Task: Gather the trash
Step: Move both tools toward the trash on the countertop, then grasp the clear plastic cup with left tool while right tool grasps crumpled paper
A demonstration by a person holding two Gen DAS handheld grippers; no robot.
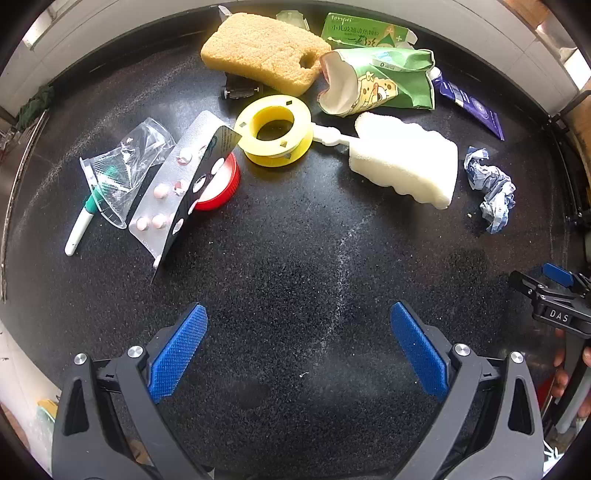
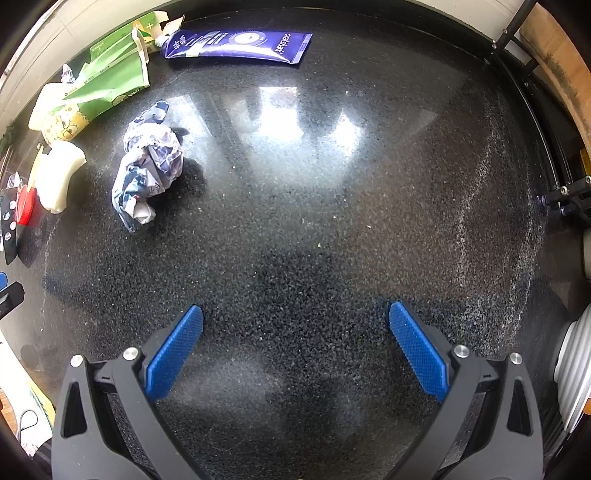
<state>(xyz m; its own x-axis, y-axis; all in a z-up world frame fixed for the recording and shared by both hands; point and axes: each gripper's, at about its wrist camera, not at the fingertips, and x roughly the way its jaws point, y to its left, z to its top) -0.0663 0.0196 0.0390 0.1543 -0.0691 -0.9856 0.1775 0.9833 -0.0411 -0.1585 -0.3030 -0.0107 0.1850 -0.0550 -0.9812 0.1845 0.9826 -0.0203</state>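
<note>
A black speckled stone worktop (image 2: 314, 240) filled both views, polished enough to mirror a bright window as pale patches near its far middle. White tiled wall (image 1: 92, 33) ran behind its back edge. A wooden board (image 2: 557, 70) stood at the right, beside a black metal frame (image 2: 517, 26).

light: bright daylight is thrown from the top of the frame | glare: a broad white reflection is seen on the black countertop (image 2: 295, 122) at upper centre of the right wrist view | shadows: soft, cast toward the bottom of the frame | distortion: edges are bowed, corners vignetted black | focus: sharp throughout
</note>
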